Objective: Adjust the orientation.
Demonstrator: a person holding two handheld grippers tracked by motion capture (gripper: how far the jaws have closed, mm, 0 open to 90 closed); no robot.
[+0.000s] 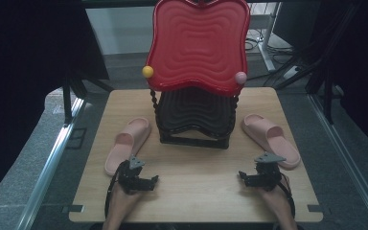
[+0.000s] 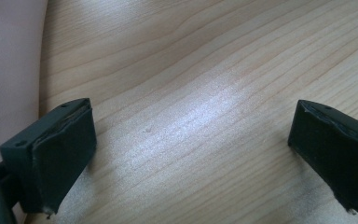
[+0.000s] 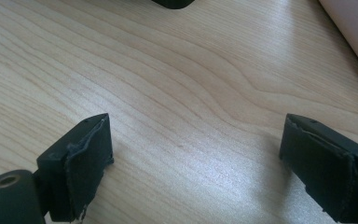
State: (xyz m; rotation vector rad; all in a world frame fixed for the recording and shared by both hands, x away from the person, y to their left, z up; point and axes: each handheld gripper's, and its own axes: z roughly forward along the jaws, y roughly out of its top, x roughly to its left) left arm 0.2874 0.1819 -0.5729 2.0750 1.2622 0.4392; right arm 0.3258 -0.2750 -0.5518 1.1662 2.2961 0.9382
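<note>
**Hidden and cropped parts of the scene**

In the high view, the red tray [image 1: 199, 43] runs off the top edge and covers the rear of the black rack [image 1: 195, 115] beneath it. The person's forearms are cut by the bottom edge. In the left gripper view, the left slipper [image 2: 9, 70] appears as a pale strip cropped at the left edge. In the right gripper view, the right slipper [image 3: 354, 28] is cropped at the upper right corner, and a dark object [image 3: 173, 3] at the top edge is too cut off to identify.

rack: red tray [image 1: 199, 43] above black tray [image 1: 195, 112] | yellow ball [image 1: 147, 71] | pink ball [image 1: 240, 77]
</note>
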